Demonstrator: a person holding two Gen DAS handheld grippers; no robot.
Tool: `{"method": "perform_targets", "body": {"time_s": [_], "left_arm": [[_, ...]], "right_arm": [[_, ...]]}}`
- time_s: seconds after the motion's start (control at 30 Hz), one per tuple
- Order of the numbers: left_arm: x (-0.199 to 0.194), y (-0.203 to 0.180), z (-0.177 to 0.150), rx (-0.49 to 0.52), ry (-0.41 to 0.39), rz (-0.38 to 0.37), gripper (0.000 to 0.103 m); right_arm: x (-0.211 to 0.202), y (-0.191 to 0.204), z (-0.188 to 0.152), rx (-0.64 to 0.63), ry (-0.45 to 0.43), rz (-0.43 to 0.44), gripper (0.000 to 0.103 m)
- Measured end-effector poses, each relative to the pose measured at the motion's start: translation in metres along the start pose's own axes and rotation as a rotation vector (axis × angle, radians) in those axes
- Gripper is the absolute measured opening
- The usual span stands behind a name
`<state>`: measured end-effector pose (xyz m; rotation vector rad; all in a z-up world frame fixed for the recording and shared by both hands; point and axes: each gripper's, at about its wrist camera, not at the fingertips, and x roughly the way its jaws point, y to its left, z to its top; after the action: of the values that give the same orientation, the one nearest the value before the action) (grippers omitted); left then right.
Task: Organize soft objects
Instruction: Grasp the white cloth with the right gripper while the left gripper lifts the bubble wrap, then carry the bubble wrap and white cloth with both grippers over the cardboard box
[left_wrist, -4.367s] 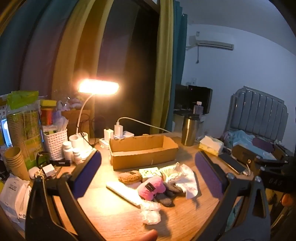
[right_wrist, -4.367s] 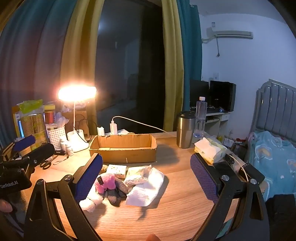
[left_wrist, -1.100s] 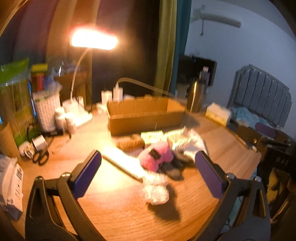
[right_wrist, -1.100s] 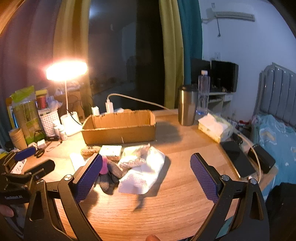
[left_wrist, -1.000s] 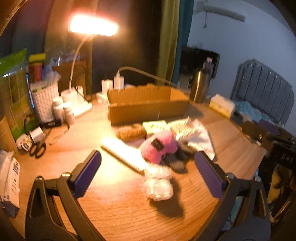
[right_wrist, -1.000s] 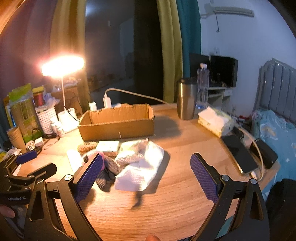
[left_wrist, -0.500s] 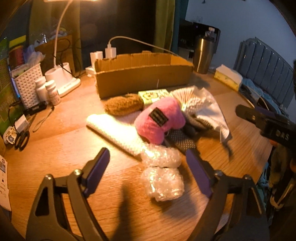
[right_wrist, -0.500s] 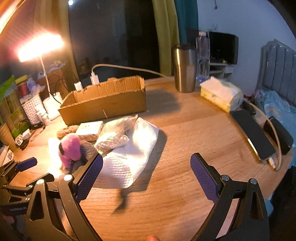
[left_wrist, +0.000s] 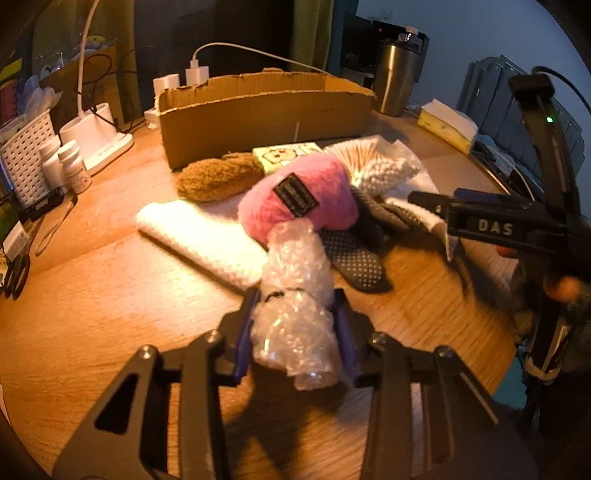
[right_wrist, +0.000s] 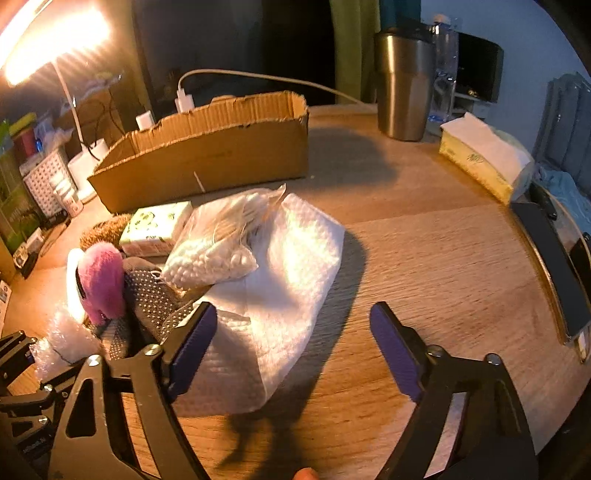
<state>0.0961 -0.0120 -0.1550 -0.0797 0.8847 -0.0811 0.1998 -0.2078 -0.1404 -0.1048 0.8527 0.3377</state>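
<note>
The left claw (left_wrist: 295, 325) has just been closing and now pinches the bubble wrap (left_wrist: 295, 295) on the worktop (left_wrist: 92, 314), its long axis pointing toward the cardboard box (left_wrist: 258, 114) straight beyond; the right claw (right_wrist: 291, 343) gapes over the white cloth (right_wrist: 280, 295).

left gripper (left_wrist: 295, 328) closing, right gripper (right_wrist: 291, 347) spread

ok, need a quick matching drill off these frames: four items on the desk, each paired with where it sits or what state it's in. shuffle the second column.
Things:
1. bubble wrap
2. cardboard box
3. white cloth
4. tissue pack

Places or states:
A. spread flat under the right gripper
B. far right, beside the steel tumbler
C. pinched in the left gripper
D. open-topped, behind the pile

Pairs: 1-C, 2-D, 3-A, 4-B
</note>
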Motion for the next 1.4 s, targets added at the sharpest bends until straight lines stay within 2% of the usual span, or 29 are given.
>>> {"method": "perform_targets", "body": {"time_s": [0.1, 0.17, 0.2, 0.27, 0.37, 0.63, 1.0, 1.4], "left_arm": [[-0.001, 0.002, 0.000, -0.006, -0.010, -0.001, 0.037], [-0.004, 0.003, 0.001, -0.011, -0.021, 0.002, 0.037], [-0.006, 0.004, 0.001, -0.014, -0.028, 0.003, 0.037], [-0.011, 0.005, 0.001, -0.018, -0.046, 0.000, 0.037], [-0.019, 0.006, 0.002, -0.017, -0.073, -0.003, 0.037], [-0.046, 0.002, 0.007, -0.010, -0.164, -0.015, 0.037], [-0.077, 0.005, 0.025, -0.013, -0.266, -0.005, 0.037], [-0.105, -0.006, 0.056, 0.030, -0.390, 0.008, 0.037]], "right_arm": [[0.006, 0.002, 0.001, -0.011, 0.023, 0.001, 0.066], [0.006, 0.004, 0.002, -0.022, 0.021, -0.013, 0.044], [0.006, 0.004, 0.002, -0.027, 0.020, -0.015, 0.040], [0.006, 0.006, 0.001, -0.036, 0.020, -0.019, 0.024], [0.004, 0.007, -0.001, -0.044, 0.019, -0.010, 0.012], [-0.020, 0.007, -0.003, -0.052, -0.030, -0.009, 0.009], [-0.077, -0.003, 0.010, -0.045, -0.172, -0.025, 0.009], [-0.115, -0.002, 0.037, -0.059, -0.292, 0.038, 0.009]]}}
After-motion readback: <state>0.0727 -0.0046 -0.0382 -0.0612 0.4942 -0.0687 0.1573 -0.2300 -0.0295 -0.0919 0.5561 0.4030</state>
